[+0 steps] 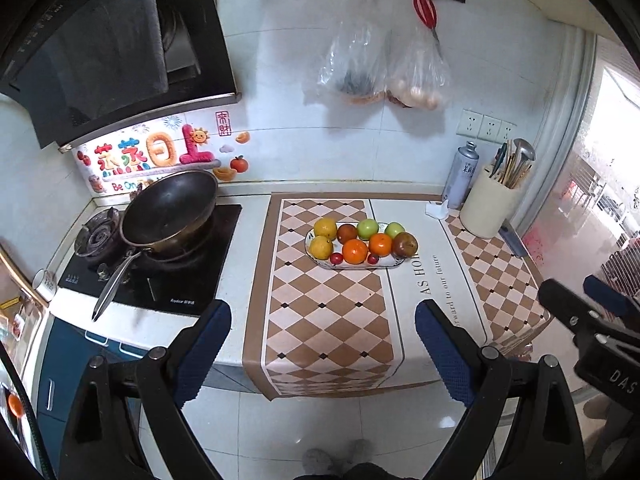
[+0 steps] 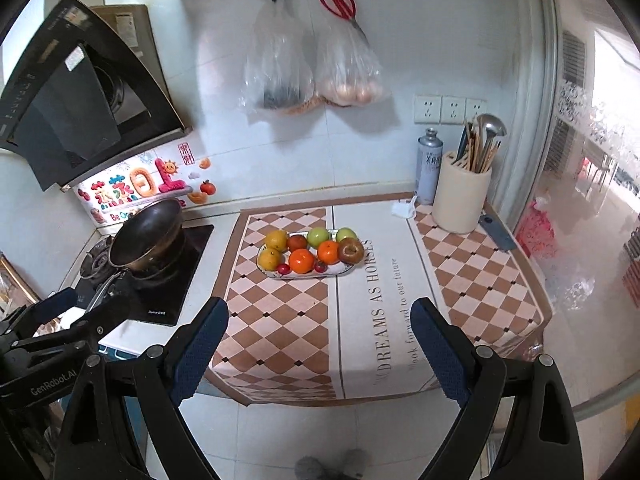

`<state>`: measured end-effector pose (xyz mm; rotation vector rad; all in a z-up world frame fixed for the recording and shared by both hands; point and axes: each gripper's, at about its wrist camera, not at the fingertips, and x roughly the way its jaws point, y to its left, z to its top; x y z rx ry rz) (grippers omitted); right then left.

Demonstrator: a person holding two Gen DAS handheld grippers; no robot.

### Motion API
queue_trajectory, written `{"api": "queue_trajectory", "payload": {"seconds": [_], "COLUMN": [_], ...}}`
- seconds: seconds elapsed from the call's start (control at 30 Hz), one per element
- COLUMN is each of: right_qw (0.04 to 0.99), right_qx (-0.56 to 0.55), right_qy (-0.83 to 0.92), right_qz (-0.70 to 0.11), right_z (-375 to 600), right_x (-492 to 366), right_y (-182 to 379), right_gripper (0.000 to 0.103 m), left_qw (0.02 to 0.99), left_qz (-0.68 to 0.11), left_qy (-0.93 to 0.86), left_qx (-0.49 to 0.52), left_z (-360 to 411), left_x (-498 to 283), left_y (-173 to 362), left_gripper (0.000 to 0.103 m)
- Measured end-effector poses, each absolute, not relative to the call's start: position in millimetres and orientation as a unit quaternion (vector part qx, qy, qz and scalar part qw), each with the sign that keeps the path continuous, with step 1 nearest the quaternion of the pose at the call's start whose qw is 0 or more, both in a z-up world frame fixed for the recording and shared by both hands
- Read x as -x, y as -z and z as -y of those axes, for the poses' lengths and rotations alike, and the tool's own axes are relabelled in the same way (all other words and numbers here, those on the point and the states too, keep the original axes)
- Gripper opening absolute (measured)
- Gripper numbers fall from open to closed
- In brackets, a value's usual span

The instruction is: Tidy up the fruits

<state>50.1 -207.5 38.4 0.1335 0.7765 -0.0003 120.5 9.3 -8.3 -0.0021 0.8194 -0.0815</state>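
Observation:
A white oval plate (image 1: 390, 265) (image 2: 339, 270) sits on the checked counter mat, loaded with several fruits: yellow ones at its left, oranges (image 1: 355, 251) (image 2: 301, 260) in the middle, green apples (image 1: 367, 229) (image 2: 318, 237) at the back, a dark red apple (image 1: 405, 244) (image 2: 351, 251) at the right, small red fruits in front. My left gripper (image 1: 323, 322) hangs open above the counter's front edge, well short of the plate, nothing between its blue pads. My right gripper (image 2: 319, 320) (image 1: 572, 294) is open and empty too, beside the left one.
A black wok (image 1: 170, 210) (image 2: 146, 236) rests on the gas stove at the left under a range hood. A cream utensil holder (image 1: 486, 210) (image 2: 460, 196) and a spray can (image 2: 428, 166) stand at the back right. Two plastic bags (image 1: 380, 68) and red scissors hang on the wall.

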Motion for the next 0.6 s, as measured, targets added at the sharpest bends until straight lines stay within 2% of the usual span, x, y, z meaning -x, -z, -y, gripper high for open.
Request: {"api": "queue_trajectory", "payload": {"seconds": [0.6], "right_qw": [0.927], "right_qx": [-0.054], "right_qy": [-0.029], "right_qz": [-0.371], "right_z": [215], "right_x": [-25], "right_y": [-59], "right_gripper": [0.096], "left_qw": [0.920], "left_qz": [-0.391], "left_qy": [0.013], "left_qx": [0.002], "left_z": [-2], "left_x": [-90], "left_y": [-7], "left_gripper": [0.094]}}
